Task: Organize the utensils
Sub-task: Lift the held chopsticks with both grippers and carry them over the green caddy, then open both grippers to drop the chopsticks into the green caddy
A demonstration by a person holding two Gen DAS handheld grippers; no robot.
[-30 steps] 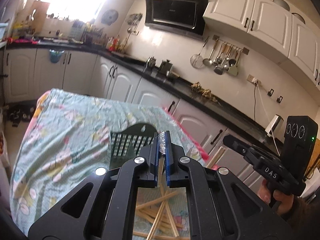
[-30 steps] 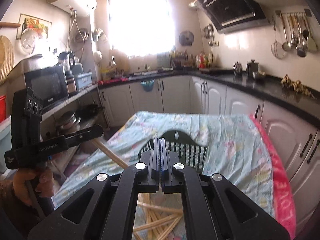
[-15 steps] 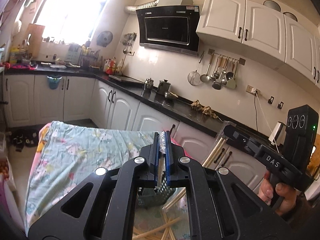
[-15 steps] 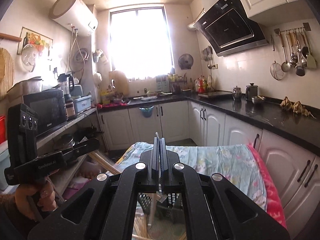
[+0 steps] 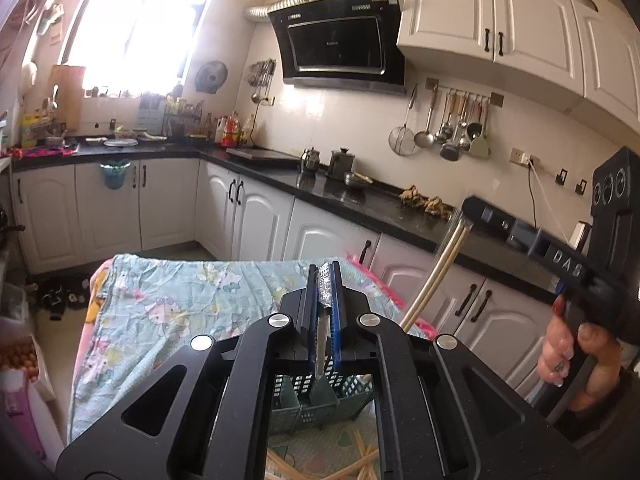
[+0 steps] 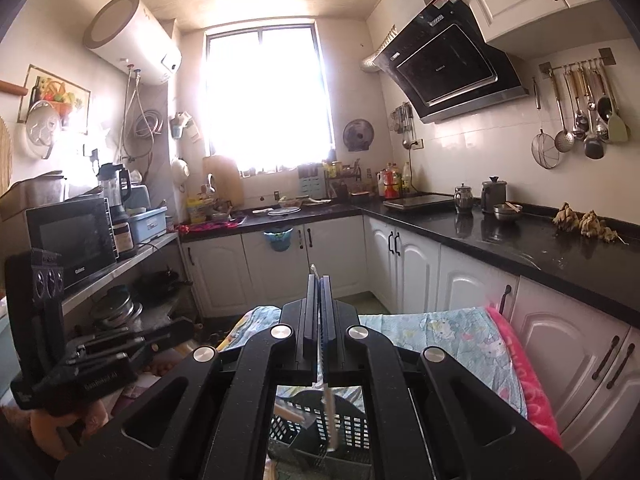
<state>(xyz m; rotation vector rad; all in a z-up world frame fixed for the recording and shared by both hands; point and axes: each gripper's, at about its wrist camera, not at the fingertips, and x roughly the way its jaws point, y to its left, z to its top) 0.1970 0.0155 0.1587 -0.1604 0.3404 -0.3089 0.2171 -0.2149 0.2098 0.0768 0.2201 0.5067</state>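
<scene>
My left gripper (image 5: pixel 325 270) is shut on a pair of wrapped chopsticks (image 5: pixel 321 344) that hang down over the green slotted utensil basket (image 5: pixel 320 400). My right gripper (image 6: pixel 319 280) is shut on another pair of wrapped chopsticks (image 6: pixel 330 416) that point down into the same basket (image 6: pixel 320 428). In the left wrist view the right gripper (image 5: pixel 470 210) shows at the right with its chopsticks (image 5: pixel 434 272) slanting down. In the right wrist view the left gripper (image 6: pixel 176 330) shows at the left. Loose chopsticks (image 5: pixel 360 464) lie on the cloth by the basket.
The basket stands on a table under a light blue patterned cloth (image 5: pixel 168 304) with a pink edge (image 6: pixel 528 380). White cabinets and a black counter (image 5: pixel 360 204) run along the wall behind. A shelf with a microwave (image 6: pixel 68 236) stands at the left.
Both grippers have tilted up and moved over the basket, still holding their chopsticks. The basket and loose chopsticks have dropped low in both views.
</scene>
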